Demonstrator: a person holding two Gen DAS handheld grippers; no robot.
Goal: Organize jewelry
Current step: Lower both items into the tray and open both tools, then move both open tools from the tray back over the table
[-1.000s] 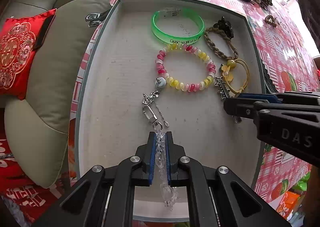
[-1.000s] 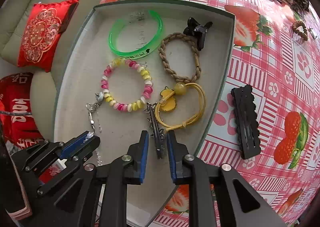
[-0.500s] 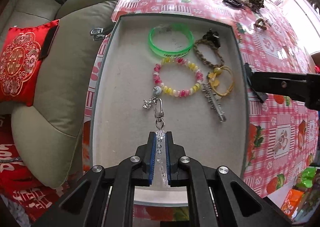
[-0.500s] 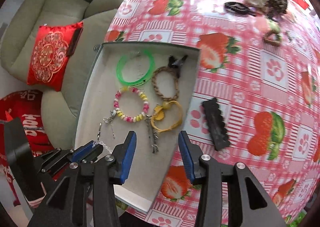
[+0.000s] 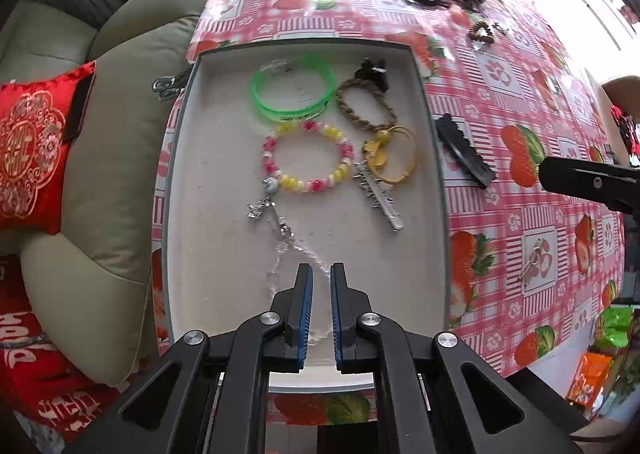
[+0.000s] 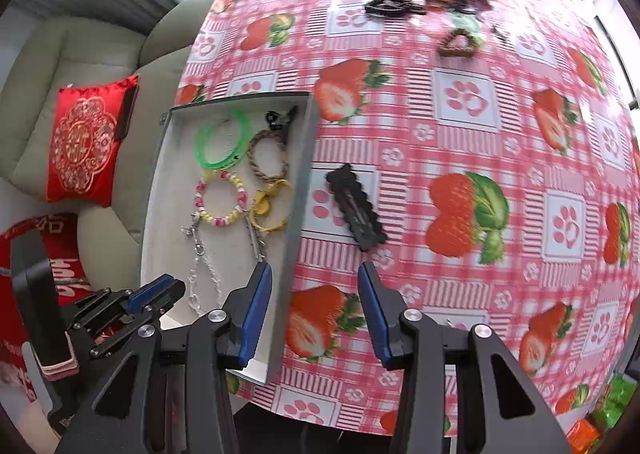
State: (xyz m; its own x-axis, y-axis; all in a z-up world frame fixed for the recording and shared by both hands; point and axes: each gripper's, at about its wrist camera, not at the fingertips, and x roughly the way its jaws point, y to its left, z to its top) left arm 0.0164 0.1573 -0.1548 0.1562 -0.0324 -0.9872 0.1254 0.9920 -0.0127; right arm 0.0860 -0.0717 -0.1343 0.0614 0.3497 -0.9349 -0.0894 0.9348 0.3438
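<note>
- Two hand-held grippers hang above the tray (image 5: 436, 158), which sits at the counter's left edge beside a sofa (image 5: 108, 182).
- Left hand-held gripper (image 5: 321, 294): its jaws have just been opening, and the clear bead chain (image 5: 280, 254) they pinched a moment ago now lies loose on the tray floor at the near end, nothing between the pads (released, then).
- Right hand-held gripper (image 6: 314, 306): it has let go of the silver hair clip (image 5: 378, 198), which rests in the tray by the yellow hair tie (image 5: 394, 156); its jaws have just been opening and stand apart, empty, over the tray's right wall.
- Both drops look finished, so I'd judge the black hair clip (image 6: 356, 210), on the counter just right of the tray, the likely next pick.
</note>
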